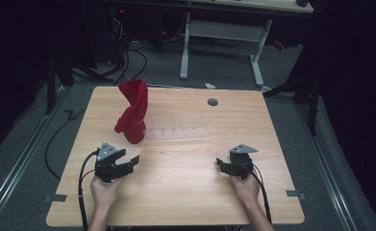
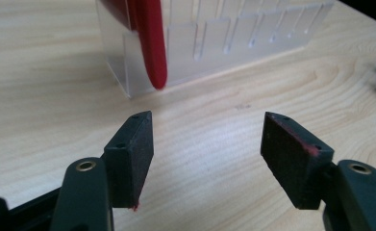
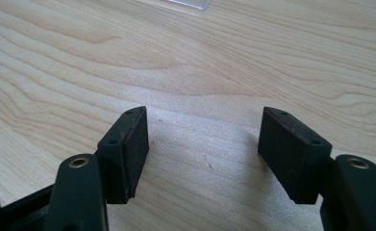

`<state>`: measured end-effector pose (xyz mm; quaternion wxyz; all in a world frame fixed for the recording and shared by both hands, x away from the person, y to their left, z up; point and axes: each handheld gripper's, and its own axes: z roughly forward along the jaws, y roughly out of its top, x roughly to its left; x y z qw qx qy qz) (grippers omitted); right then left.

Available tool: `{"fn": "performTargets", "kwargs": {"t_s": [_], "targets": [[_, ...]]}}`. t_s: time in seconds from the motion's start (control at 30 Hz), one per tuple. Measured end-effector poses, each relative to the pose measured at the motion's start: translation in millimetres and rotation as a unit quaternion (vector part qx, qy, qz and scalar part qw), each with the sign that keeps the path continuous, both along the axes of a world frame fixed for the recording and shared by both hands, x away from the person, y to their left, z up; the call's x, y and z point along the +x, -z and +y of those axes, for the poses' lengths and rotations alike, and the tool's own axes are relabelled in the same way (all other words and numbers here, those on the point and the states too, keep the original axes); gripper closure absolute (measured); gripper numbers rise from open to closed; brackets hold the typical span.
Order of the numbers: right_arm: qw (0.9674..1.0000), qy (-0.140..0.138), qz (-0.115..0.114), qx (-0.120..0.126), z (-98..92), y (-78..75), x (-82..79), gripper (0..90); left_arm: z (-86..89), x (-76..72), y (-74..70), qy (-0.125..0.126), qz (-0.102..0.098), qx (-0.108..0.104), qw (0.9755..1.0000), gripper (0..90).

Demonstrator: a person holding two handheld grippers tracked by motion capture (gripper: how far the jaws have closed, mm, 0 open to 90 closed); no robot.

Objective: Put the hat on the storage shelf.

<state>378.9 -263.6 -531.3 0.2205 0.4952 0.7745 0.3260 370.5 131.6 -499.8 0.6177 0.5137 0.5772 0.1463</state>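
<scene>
Both grippers sit low near the front of the worktop (image 1: 185, 192) with fingers spread wide and nothing between them. The left gripper (image 1: 128, 162) points straight at the clear slotted rack (image 2: 209, 43), which lies just ahead of it, long axis running across toward the right. A red thing (image 1: 133, 111), folded cloth or maybe silicone, stands up in the rack's left end. The right gripper (image 1: 220, 163) is well apart from it, so I'd guess the left hand is closer for any grab.

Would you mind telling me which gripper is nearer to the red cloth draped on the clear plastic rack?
Left. The left gripper sits just in front of the red cloth; the right gripper is farther off to its right.
</scene>
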Motion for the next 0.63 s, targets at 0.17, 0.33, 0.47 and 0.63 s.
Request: {"fn": "performTargets", "kwargs": {"t_s": [0.17,0.33,0.47,0.63], "targets": [[1.0000,0.000,0.000,0.000,0.0,0.0,0.0,35.2,-7.9,0.5,20.2,0.005,0.020,0.029,0.9994,36.0],[1.0000,0.000,0.000,0.000,0.0,0.0,0.0,35.2,-15.5,4.0,41.9,-0.002,0.038,0.071,0.9967,35.7],[1.0000,0.000,0.000,0.000,0.0,0.0,0.0,35.2,-18.9,4.7,45.2,-0.009,0.030,0.093,0.9951,35.3],[1.0000,0.000,0.000,0.000,0.0,0.0,0.0,35.2,-21.7,4.4,46.6,-0.003,0.028,0.108,0.9937,32.5]]}}
